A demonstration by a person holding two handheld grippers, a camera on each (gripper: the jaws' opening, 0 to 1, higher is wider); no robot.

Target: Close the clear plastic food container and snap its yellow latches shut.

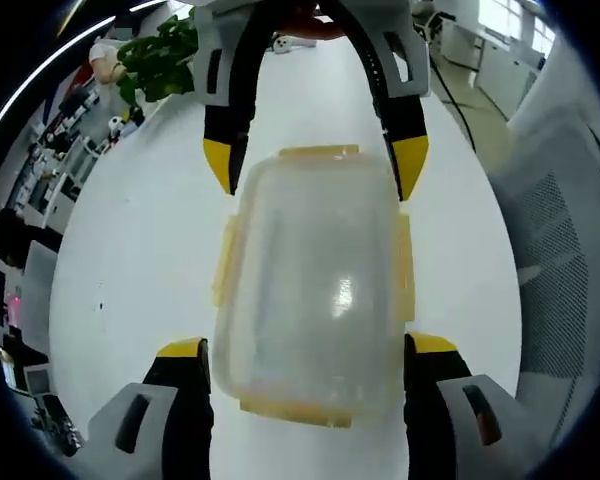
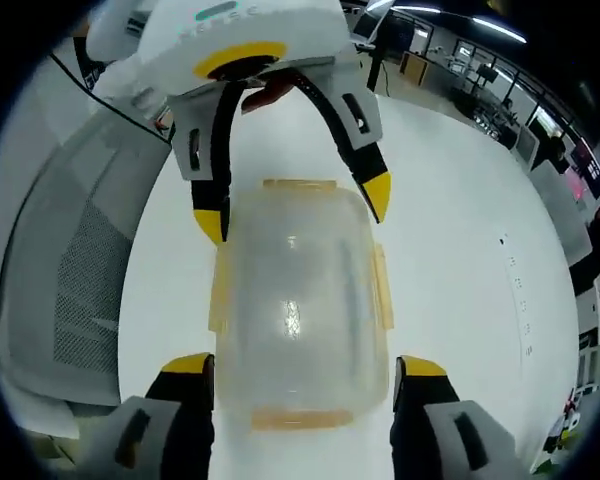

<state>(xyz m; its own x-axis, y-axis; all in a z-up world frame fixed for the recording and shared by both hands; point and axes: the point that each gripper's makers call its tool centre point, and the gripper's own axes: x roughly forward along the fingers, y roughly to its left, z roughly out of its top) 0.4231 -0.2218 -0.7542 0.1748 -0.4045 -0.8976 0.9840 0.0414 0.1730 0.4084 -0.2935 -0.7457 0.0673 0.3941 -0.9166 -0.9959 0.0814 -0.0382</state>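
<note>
The clear plastic container lies on the white table with its lid on top. Yellow latches run along its long sides, and one sits at each end. My left gripper is open, its yellow-tipped jaws flanking the container's near end. Opposite it, my right gripper is open around the far end. In the right gripper view the container sits between the right gripper at the bottom and the left gripper at the top. I cannot tell whether the latches are snapped down.
A green plant stands at the far end of the table. A grey mesh chair stands close beside the table edge; the chair is also in the right gripper view. Office desks and screens lie beyond the table.
</note>
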